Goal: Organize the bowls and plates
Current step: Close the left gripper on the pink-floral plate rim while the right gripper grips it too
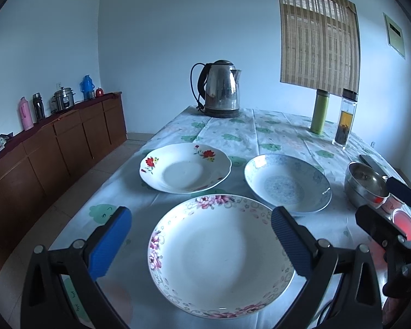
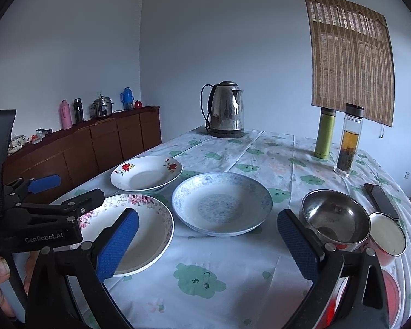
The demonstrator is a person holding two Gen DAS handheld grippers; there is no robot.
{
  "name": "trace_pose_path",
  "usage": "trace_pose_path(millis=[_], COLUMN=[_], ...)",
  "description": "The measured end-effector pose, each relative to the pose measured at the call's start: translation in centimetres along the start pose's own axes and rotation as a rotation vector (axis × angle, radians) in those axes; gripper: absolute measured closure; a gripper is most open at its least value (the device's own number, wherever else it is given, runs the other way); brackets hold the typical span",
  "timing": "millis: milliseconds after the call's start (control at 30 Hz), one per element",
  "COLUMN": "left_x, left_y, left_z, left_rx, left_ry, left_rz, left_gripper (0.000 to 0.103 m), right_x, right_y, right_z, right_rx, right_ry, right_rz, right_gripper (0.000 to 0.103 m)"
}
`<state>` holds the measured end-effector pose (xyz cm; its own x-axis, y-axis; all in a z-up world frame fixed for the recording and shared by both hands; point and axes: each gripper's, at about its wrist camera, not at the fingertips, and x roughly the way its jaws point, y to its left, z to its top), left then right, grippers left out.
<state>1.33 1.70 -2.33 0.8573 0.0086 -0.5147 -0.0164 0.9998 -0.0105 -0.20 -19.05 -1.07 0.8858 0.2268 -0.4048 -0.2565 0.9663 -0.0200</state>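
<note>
Three plates lie on the table. A pink-flowered plate (image 1: 222,257) (image 2: 145,233) is nearest, under my open left gripper (image 1: 202,244). A red-flowered plate (image 1: 185,168) (image 2: 146,174) lies behind it. A blue-patterned plate (image 1: 287,183) (image 2: 222,203) lies to their right. A steel bowl (image 1: 365,183) (image 2: 335,219) stands further right, with a red enamel cup (image 2: 387,240) beside it. My right gripper (image 2: 208,246) is open and empty above the cloth, between the pink-flowered plate and the steel bowl.
A steel kettle (image 1: 222,89) stands at the table's far end. A green flask (image 2: 326,133) and a glass tea bottle (image 2: 349,142) stand at the far right. A dark phone (image 2: 382,200) lies near the right edge. A red round object (image 2: 391,293) lies at the near right. A brown sideboard (image 1: 54,142) runs along the left wall.
</note>
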Motion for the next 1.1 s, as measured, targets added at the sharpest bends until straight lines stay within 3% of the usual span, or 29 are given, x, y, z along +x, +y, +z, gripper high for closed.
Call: trace_pose_path(millis=[533,833,900,967,1100], left_x=[1.6,2.7,3.2,3.8,4.6], left_y=[1.6,2.5,2.7,2.9,3.5], left_z=[-0.9,-1.7,-1.9,-2.1,-2.5], left_rx=[-0.026,-0.043,-0.049,-0.058,-0.072], left_ry=[0.036,0.074,0.091,0.115,0.14], left_rz=[0.006,-0.009,-0.004,-0.009,-0.011], left_gripper=[0.0,0.0,0.002,0.012,0.018], right_x=[2.9,4.7,5.3,6.2,7.9], right_y=[1.1,1.3,1.5,1.6,2.1], right_z=[-0.3,-0.9,-1.0,-1.1,-1.5], right_rx=[-0.021,-0.021,-0.024,-0.026,-0.038], right_ry=[0.046,0.096,0.119,0.159,0.227], right_rz=[0.045,0.072,0.09,0.109,0.136], right_gripper=[0.001,0.009,0.022,0.03,0.033])
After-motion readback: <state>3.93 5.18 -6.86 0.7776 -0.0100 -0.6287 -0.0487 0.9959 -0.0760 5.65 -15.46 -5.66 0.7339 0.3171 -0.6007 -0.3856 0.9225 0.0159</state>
